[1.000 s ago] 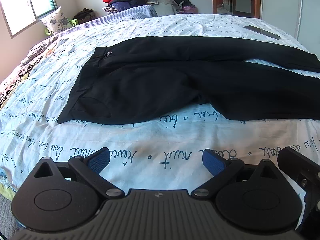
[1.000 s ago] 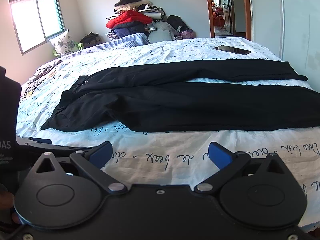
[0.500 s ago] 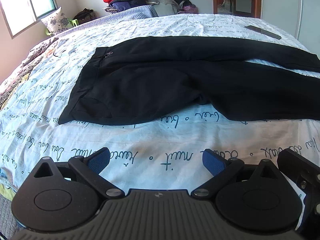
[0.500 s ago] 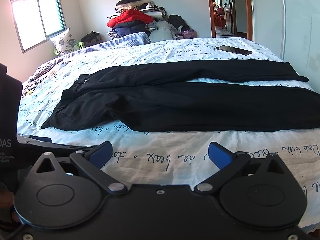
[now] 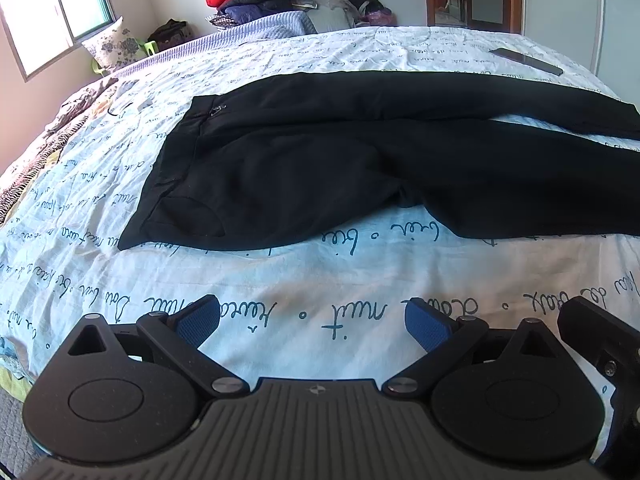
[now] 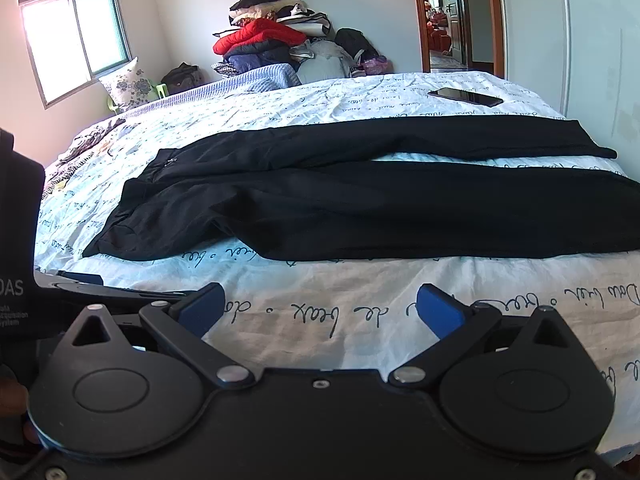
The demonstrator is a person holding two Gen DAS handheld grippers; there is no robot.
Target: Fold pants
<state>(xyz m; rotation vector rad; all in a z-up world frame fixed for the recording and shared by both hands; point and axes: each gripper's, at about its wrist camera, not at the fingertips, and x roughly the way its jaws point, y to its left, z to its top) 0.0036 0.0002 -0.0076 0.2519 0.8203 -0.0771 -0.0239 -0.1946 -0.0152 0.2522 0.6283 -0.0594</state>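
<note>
Black pants [image 5: 320,160] lie flat across the bed, waistband to the left, both legs running right. The same pants [image 6: 380,200] show whole in the right wrist view, with the two leg hems at the right and a strip of sheet between the legs. My left gripper [image 5: 312,320] hovers open over the sheet short of the pants' near edge, blue pads wide apart and nothing between them. My right gripper [image 6: 320,308] is also open and empty, just short of the near leg. Part of the left gripper's body [image 6: 20,248] fills the left edge of the right wrist view.
The bed [image 5: 280,280] has a white sheet with blue script. A dark phone [image 6: 466,97] lies at the far right of the bed. A clothes pile [image 6: 272,40] is stacked against the far wall, a pillow [image 6: 128,84] under the window, a doorway [image 6: 448,20] at right.
Both grippers have crept slightly forward and tilted a little; the pants sit a touch lower in the left view. Nothing was grasped or released.
</note>
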